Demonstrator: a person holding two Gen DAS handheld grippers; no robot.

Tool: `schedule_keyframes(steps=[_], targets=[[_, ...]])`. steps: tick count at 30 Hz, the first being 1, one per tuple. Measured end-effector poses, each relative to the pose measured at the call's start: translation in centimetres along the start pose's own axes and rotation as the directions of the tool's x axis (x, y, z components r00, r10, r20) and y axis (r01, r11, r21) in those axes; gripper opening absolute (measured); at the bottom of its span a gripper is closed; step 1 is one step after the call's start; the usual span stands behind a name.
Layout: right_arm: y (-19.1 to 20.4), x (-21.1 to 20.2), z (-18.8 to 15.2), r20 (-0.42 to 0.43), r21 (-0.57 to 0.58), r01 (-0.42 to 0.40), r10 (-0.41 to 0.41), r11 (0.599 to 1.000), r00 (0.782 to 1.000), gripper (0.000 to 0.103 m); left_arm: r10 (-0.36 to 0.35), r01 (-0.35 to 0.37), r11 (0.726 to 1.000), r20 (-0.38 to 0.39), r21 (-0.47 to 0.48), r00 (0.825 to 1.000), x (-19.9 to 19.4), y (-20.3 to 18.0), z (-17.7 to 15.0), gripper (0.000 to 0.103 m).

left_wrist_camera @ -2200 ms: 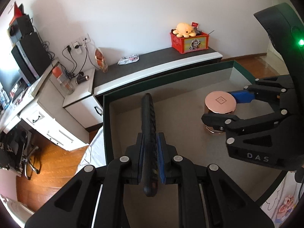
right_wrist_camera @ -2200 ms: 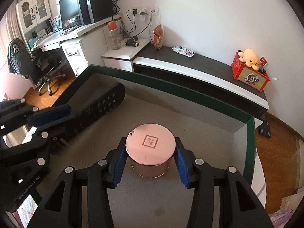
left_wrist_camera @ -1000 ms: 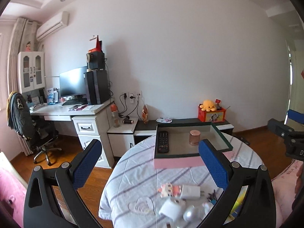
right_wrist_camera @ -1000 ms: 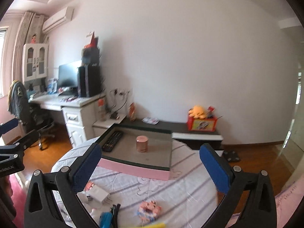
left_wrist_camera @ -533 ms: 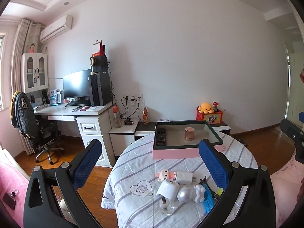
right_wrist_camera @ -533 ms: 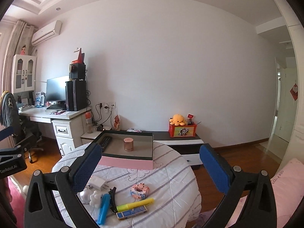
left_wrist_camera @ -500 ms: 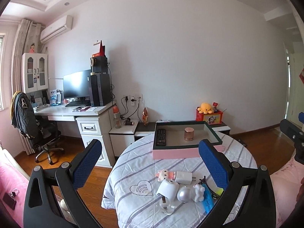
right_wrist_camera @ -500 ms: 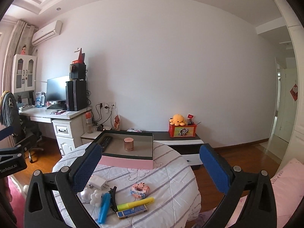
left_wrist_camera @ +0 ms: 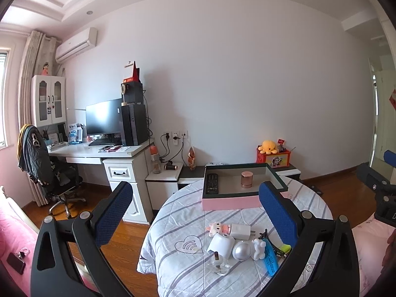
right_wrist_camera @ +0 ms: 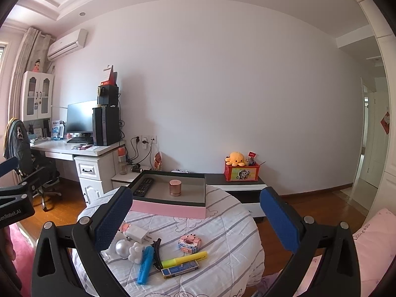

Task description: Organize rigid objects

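Left wrist view: the left gripper (left_wrist_camera: 198, 212) stood wide open and empty, its blue pads (left_wrist_camera: 112, 210) spread apart and raised above the near edge of the round table (left_wrist_camera: 178, 222), which wore a striped cloth. All places below are given relative to the pink-sided box (left_wrist_camera: 232, 203) at the far side of that table.

Nearest the camera, well in front of the box, lay a loose cluster: a small glass bottle (left_wrist_camera: 219, 264), a white dome-shaped item (left_wrist_camera: 221, 243), a silver ball (left_wrist_camera: 242, 251), a white figurine (left_wrist_camera: 258, 248), a blue marker (left_wrist_camera: 269, 259) and a yellow highlighter (left_wrist_camera: 284, 248). Between the cluster and the box lay a white charger plug (left_wrist_camera: 240, 230) and a small pink block toy (left_wrist_camera: 217, 229).

Inside the box, a black remote (left_wrist_camera: 212, 183) lay flat along the left wall, and a copper-coloured tin (left_wrist_camera: 246, 179) stood upright to its right, apart from the remote.

Behind the box ran a low cabinet carrying a red crate (left_wrist_camera: 273, 158) with a yellow plush toy (left_wrist_camera: 268, 146). Left of the box stood a white desk (left_wrist_camera: 99, 152) with a monitor (left_wrist_camera: 104, 116).

Right wrist view: the right gripper (right_wrist_camera: 198, 222) was likewise wide open and held nothing, raised above the table (right_wrist_camera: 230, 225). In front of the box (right_wrist_camera: 170, 209) lay the blue marker (right_wrist_camera: 144, 264), a black hair clip (right_wrist_camera: 156, 250), the yellow highlighter (right_wrist_camera: 185, 258), a small blue flat box (right_wrist_camera: 180, 269) and a second pink block toy (right_wrist_camera: 190, 242). The remote (right_wrist_camera: 144, 186) and the tin (right_wrist_camera: 175, 187) sat inside the box.
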State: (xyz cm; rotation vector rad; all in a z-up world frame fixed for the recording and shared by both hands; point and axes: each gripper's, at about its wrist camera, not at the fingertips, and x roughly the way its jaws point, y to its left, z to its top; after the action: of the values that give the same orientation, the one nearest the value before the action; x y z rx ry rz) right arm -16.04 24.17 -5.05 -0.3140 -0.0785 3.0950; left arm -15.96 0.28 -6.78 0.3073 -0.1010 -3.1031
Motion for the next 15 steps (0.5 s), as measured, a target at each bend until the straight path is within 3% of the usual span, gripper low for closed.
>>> schedule_keyframes(steps=[8, 12, 15], targets=[[0.1, 1.6, -0.9, -0.045, -0.005, -0.011, 0.011, 1.000, 0.999, 0.103, -0.021, 0.021, 1.000, -0.032, 0.000, 0.999, 1.2, 0.0, -0.3, 0.103], [-0.2, 3.3, -2.1, -0.092, -0.009, -0.012, 0.011, 1.000, 0.996, 0.103, -0.075, 0.072, 0.997, -0.105, -0.039, 0.992, 3.2, 0.9, -1.7, 0.103], [-0.5, 5.0, -3.5, -0.139, -0.003, -0.016, 0.015, 1.000, 0.990, 0.103, -0.073, 0.067, 0.997, -0.176, -0.039, 0.982, 5.2, 1.1, -3.3, 0.103]])
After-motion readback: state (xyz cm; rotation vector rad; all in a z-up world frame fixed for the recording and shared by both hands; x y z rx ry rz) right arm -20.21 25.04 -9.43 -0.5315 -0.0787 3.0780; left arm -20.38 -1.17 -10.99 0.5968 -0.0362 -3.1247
